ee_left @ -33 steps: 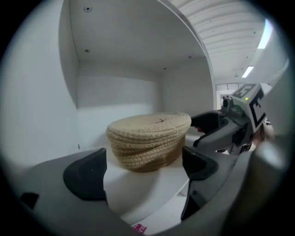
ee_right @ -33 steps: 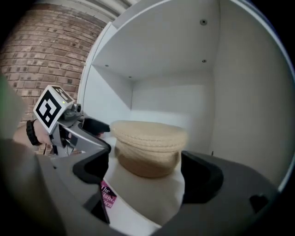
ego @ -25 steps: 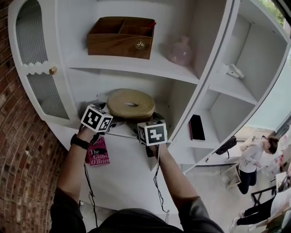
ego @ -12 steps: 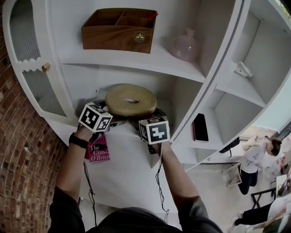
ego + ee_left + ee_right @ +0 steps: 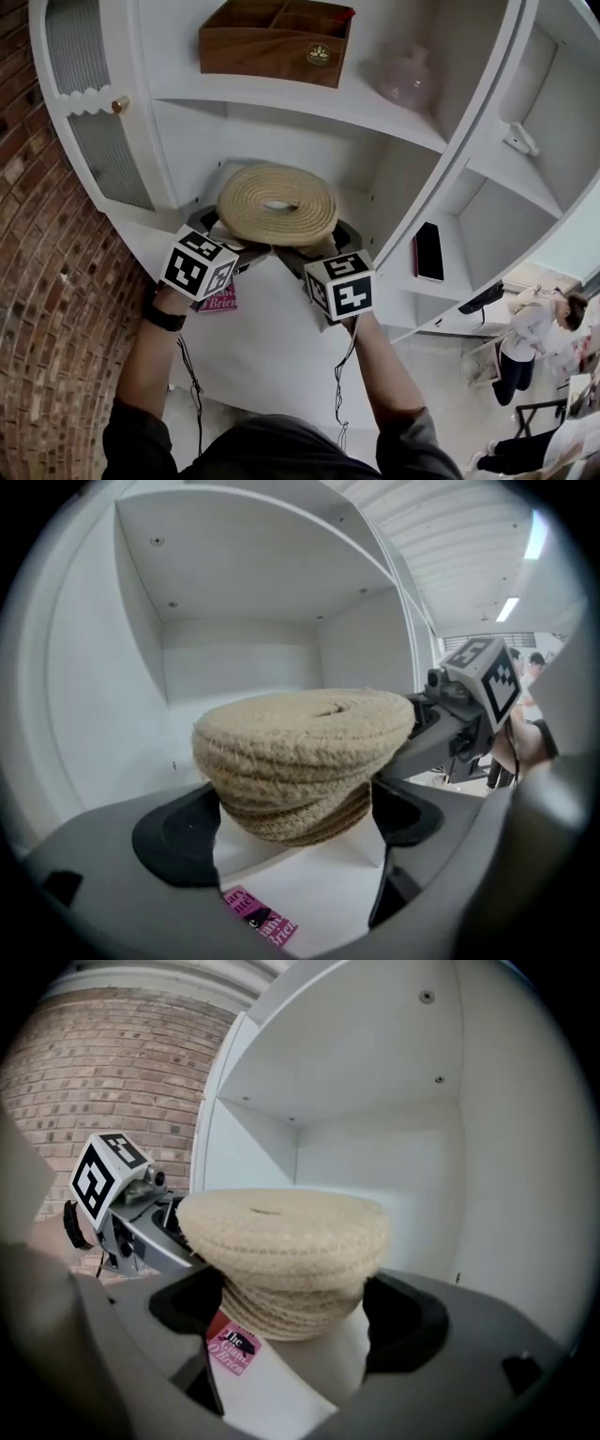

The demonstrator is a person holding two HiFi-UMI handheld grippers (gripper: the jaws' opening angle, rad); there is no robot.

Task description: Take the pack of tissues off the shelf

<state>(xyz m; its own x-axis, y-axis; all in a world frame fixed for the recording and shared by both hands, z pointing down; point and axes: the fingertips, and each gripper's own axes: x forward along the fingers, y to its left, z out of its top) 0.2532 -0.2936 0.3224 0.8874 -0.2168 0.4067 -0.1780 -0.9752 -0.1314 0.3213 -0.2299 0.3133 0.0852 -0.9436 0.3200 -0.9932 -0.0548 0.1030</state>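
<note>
A round woven straw tissue holder (image 5: 277,202) hangs at the mouth of the middle shelf bay (image 5: 366,202), held from both sides. My left gripper (image 5: 230,246) is shut on its lower left part and my right gripper (image 5: 314,253) on its lower right. In the left gripper view the holder (image 5: 305,742) fills the gap between the black pads (image 5: 178,841), and the right gripper's marker cube (image 5: 483,677) shows beyond it. In the right gripper view the holder (image 5: 286,1241) also spans both pads (image 5: 403,1321). No tissues show.
A pink book (image 5: 220,300) lies on the white ledge (image 5: 272,347) under the holder. On the shelf above stand a wooden box (image 5: 277,42) and a pink vase (image 5: 406,80). A black phone (image 5: 428,251) lies in the right bay. A brick wall (image 5: 47,281) rises at the left.
Both grippers have come back toward me with the woven holder between them. It now sits further out of the bay, over the ledge and the pink book.
</note>
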